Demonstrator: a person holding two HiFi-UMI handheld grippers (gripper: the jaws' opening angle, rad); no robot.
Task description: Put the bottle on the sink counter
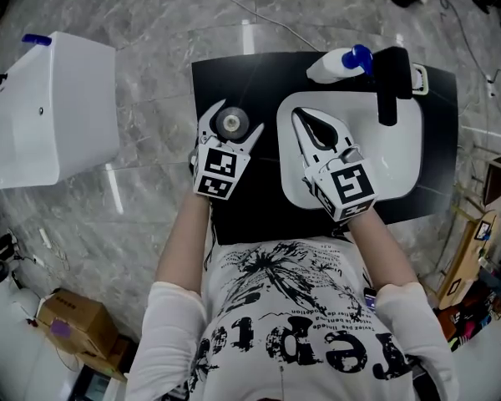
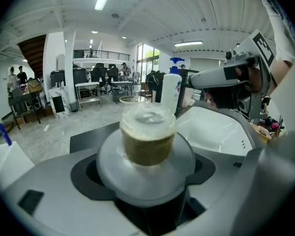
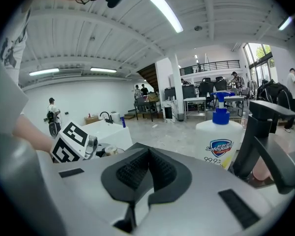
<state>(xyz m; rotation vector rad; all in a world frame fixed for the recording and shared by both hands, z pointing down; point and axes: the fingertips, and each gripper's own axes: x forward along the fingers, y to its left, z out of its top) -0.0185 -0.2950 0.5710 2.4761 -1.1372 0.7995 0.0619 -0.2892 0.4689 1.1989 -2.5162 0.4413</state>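
Half of the bottle (image 2: 147,132) is hidden behind the left tongs (image 1: 236,119), so it is unclear whether its base touches the black counter (image 1: 234,73). It stands upright, cap up, clamped in those jaws just left of the sink (image 1: 413,140). Over the basin, the right tongs (image 1: 299,117) are closed and empty.

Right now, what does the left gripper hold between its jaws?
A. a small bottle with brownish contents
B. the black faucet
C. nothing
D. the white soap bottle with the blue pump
A: the left gripper view shows the small bottle between the jaws of the left gripper, while the soap bottle stands apart beside the faucet.
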